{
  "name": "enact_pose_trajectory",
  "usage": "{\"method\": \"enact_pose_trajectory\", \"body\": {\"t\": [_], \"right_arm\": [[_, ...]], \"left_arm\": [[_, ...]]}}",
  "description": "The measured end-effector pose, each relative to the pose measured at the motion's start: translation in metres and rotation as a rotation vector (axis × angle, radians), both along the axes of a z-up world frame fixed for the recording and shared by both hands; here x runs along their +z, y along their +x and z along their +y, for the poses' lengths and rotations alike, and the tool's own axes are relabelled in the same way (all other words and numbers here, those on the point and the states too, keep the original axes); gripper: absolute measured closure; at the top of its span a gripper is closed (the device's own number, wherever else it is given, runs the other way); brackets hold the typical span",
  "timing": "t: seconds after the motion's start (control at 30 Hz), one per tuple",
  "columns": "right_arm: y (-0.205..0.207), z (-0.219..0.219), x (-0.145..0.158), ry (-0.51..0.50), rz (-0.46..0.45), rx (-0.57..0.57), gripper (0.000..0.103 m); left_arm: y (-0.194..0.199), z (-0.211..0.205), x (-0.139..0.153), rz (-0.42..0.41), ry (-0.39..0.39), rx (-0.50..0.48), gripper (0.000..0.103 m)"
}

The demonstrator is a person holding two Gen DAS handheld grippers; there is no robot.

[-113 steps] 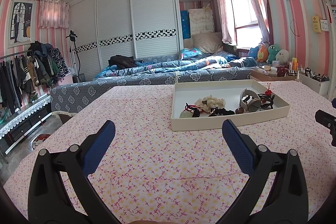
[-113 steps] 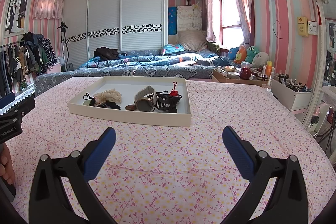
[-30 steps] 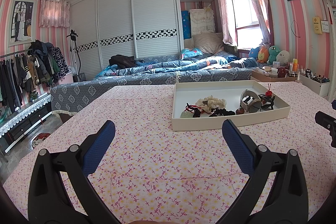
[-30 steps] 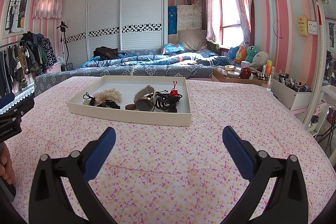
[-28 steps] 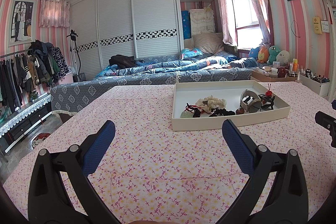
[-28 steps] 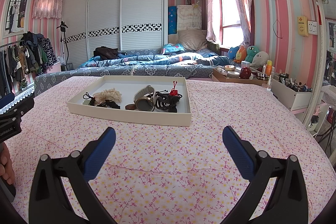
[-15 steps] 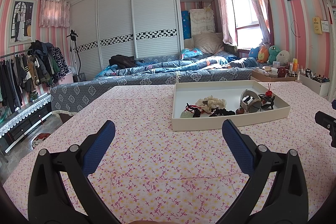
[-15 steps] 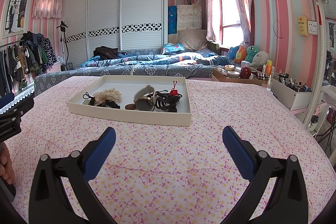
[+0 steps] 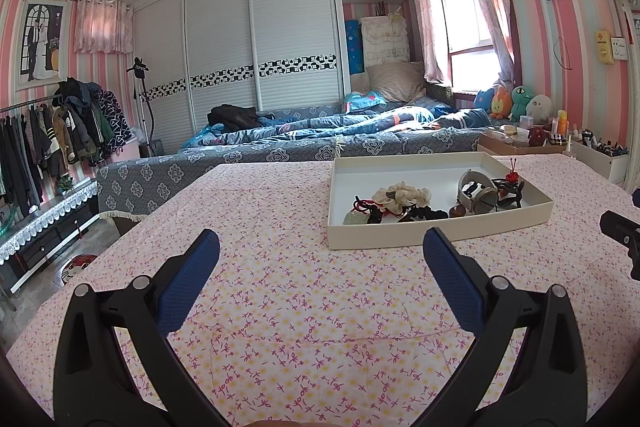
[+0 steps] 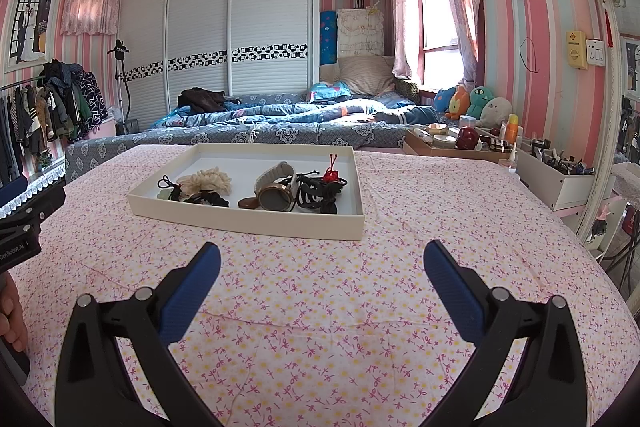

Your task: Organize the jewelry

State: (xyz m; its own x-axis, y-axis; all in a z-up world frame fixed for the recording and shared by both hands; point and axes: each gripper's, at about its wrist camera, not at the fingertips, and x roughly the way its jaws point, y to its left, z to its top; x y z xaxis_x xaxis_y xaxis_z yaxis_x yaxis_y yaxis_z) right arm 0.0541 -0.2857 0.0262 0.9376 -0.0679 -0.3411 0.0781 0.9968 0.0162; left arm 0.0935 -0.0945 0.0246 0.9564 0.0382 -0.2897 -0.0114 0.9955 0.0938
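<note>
Nothing moved; 2 grippers, left gripper [image 9: 320,255] and right gripper [image 10: 322,257], jaws wide; 1 tray [image 10: 248,215], 1 watch [image 10: 276,193].

Both grippers' jaws wide apart, empty.

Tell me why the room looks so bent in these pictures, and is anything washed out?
Left wrist view: the fisheye lens bows the wardrobe and striped walls and blackens the corners; the window is blown out white. Right wrist view: same curving, window overexposed, yet the tray of jewelry stays sharp.
</note>
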Motion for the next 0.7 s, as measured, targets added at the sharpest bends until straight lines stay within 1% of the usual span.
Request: {"method": "enact_pose_trajectory", "body": {"t": [0.7], "right_arm": [[-0.0003, -0.0003, -0.0011, 0.002, -0.001, -0.001, 0.002]], "left_arm": [[0.0041, 0.0009, -0.0031, 0.011, 0.005, 0.002, 0.003]]}}
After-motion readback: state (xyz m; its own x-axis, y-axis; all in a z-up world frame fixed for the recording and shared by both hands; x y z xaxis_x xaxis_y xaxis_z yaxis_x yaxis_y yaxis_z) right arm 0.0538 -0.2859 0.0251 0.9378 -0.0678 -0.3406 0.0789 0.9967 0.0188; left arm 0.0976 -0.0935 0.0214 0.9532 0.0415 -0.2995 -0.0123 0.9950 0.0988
